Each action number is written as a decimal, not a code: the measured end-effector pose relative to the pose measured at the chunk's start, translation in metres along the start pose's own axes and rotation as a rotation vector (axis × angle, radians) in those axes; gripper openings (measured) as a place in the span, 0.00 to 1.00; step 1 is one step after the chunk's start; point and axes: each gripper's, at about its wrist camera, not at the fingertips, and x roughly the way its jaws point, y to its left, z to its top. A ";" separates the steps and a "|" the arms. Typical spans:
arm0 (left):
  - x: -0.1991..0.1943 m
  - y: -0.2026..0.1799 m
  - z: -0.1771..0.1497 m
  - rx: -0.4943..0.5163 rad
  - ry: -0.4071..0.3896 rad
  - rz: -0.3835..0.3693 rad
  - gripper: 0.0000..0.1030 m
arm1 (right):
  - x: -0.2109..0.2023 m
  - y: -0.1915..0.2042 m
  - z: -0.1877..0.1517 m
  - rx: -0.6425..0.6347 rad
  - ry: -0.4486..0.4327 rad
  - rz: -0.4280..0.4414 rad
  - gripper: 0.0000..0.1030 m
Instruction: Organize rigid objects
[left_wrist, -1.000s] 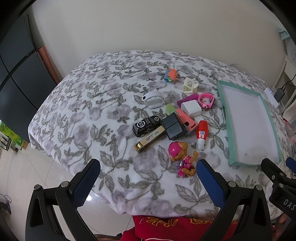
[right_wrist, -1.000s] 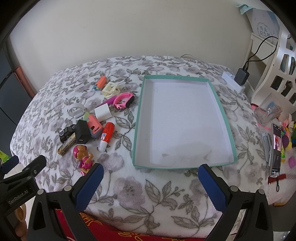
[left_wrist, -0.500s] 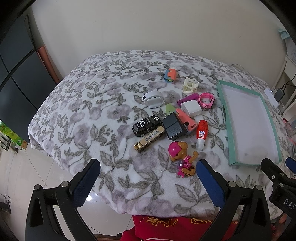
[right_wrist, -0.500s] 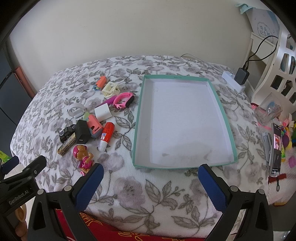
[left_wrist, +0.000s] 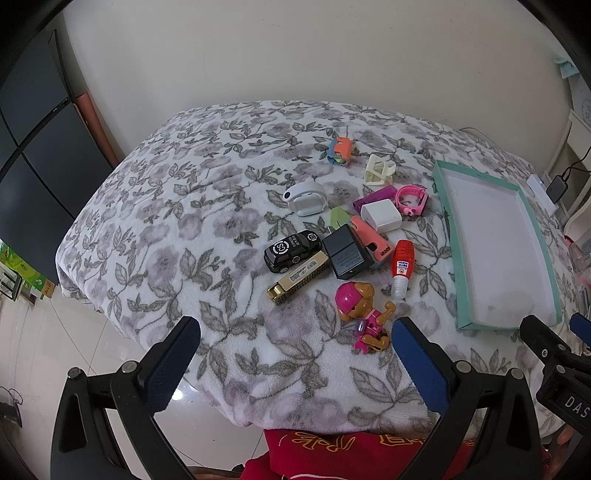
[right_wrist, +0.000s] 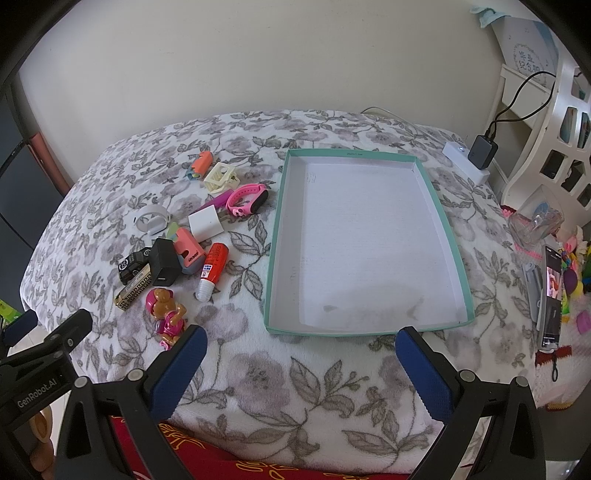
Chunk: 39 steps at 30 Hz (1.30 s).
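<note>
You have not picked anything up yet: your left gripper (left_wrist: 295, 354) and right gripper (right_wrist: 301, 356) both hover spread wide and empty over the near edge of the blanket (right_wrist: 280, 373). The toys and chargers lie clustered left of the empty teal tray (right_wrist: 275, 258). The pink toy figure (left_wrist: 364, 314), nearest your left gripper, looks the easiest first grab; reach forward and close on its body.

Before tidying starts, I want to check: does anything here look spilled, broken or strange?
Nothing looks damaged or spilled. The small things lie in a loose heap on the blanket, some leaning on each other, such as the black charger on the coral item. The tray holds nothing.
</note>
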 end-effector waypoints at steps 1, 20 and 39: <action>0.000 0.000 0.000 -0.001 0.000 -0.001 1.00 | 0.000 0.000 0.001 0.000 0.001 0.001 1.00; 0.015 0.081 0.057 -0.157 0.016 0.020 1.00 | 0.013 0.077 0.051 -0.115 0.081 0.135 1.00; 0.097 0.093 0.033 -0.149 0.192 0.017 1.00 | 0.111 0.130 0.022 -0.180 0.349 0.118 1.00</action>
